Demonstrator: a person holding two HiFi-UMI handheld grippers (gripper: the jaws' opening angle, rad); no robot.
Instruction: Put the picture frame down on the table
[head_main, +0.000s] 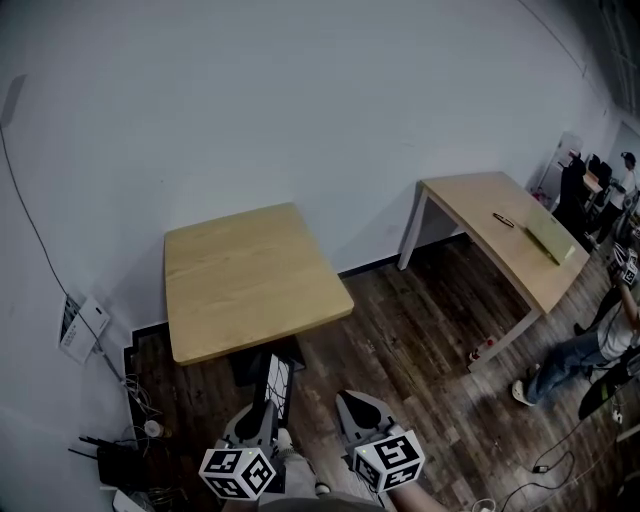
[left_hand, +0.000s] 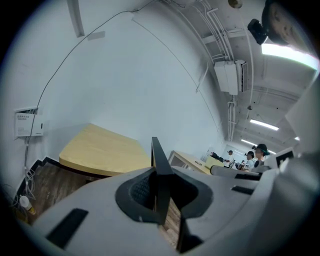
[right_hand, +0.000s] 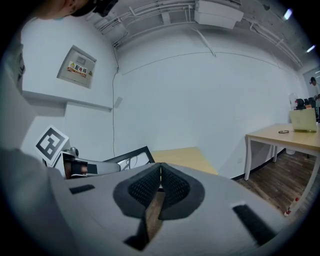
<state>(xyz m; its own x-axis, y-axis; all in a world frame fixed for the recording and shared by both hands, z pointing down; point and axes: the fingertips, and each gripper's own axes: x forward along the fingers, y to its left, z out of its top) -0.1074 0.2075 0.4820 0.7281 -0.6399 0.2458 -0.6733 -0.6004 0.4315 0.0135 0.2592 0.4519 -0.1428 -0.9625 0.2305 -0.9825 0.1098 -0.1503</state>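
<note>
The picture frame is thin and dark-edged, and my left gripper is shut on it low in the head view, above the dark wood floor just short of the small wooden table. In the left gripper view the frame's edge stands upright between the pads, with the table ahead. My right gripper hangs beside it to the right, shut with nothing in it. In the right gripper view its pads meet at the tip; the frame and the left gripper show to the left.
A long wooden table stands at the right with a pen and a box on it, and people are beyond it. Cables and a black device lie on the floor at the lower left. A white wall box hangs low on the wall.
</note>
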